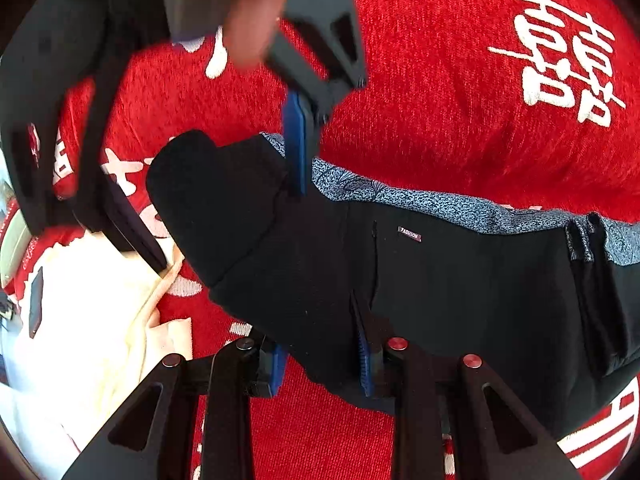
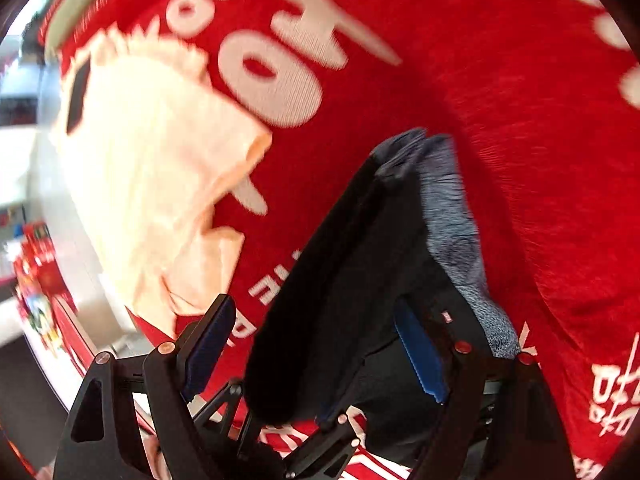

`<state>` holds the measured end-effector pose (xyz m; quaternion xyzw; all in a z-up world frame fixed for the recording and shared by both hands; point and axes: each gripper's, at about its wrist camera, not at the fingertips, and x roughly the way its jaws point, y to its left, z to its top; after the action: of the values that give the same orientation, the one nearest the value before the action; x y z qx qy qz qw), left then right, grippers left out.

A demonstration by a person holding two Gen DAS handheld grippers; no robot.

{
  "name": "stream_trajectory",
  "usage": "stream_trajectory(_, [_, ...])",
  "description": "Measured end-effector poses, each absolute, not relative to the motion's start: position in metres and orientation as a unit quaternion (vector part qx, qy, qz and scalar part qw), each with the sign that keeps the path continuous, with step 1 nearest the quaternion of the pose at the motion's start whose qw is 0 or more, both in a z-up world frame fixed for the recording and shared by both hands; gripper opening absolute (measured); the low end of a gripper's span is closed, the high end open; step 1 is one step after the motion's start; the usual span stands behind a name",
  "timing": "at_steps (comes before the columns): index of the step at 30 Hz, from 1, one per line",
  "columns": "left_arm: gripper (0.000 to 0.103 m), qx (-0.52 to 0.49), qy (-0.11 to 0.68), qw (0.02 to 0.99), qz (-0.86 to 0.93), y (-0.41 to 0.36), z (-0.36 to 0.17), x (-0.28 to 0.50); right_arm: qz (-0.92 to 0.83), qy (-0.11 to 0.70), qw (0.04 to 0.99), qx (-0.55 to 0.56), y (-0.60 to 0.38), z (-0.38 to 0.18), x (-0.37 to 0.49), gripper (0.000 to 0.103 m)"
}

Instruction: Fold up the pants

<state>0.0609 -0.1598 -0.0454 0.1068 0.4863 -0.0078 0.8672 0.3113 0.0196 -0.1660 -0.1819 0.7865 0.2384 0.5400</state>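
Observation:
Black pants point(image 1: 460, 280) lie folded on a red blanket, with the blue-grey patterned waistband lining point(image 1: 420, 196) showing along the upper edge. My left gripper point(image 1: 320, 364) is shut on a fold of the black cloth at the near edge. My right gripper point(image 1: 228, 226) stands wide over the rounded folded end, one blue pad on each side. In the right wrist view, the right gripper point(image 2: 314, 356) is still widening. The pants point(image 2: 340, 280) run up between its fingers, with the left pad clear of the cloth.
A cream garment point(image 1: 88, 320) lies bunched to the left of the pants, also in the right wrist view as the cream garment point(image 2: 160, 160). The red blanket point(image 1: 440, 80) with white characters covers the surface. A person's hand point(image 1: 252, 20) shows blurred at the top.

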Motion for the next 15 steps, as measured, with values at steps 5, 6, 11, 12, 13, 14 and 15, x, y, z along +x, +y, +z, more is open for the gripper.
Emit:
stream_trajectory(5, [0.03,0.101,0.495,0.863,-0.008,-0.161,-0.05,0.06,0.227,0.798,0.531,-0.175,0.001,-0.176,0.309,0.044])
stream_trajectory(6, [0.03,0.1,0.494,0.863,-0.011,-0.164,-0.05,0.06,0.23,0.799,0.536,-0.148,-0.009,-0.171,0.312,0.024])
stream_trajectory(11, [0.03,0.079,0.487,0.869,-0.033,-0.177,-0.034,0.055,0.232,0.777,0.58,-0.081,-0.053,-0.146,0.311,0.017])
stream_trajectory(12, [0.03,0.074,0.486,0.87,-0.036,-0.178,-0.03,0.055,0.235,0.77,0.589,-0.067,-0.063,-0.14,0.308,0.017])
stream_trajectory(13, [0.03,0.077,0.483,0.872,-0.039,-0.181,-0.027,0.054,0.238,0.763,0.598,-0.05,-0.074,-0.132,0.306,0.017])
stream_trajectory(14, [0.03,0.079,0.476,0.875,-0.044,-0.184,-0.021,0.052,0.241,0.759,0.605,-0.033,-0.084,-0.125,0.305,0.017])
stream_trajectory(15, [0.03,0.076,0.472,0.877,-0.051,-0.186,-0.013,0.051,0.243,0.752,0.613,-0.013,-0.097,-0.117,0.303,0.017])
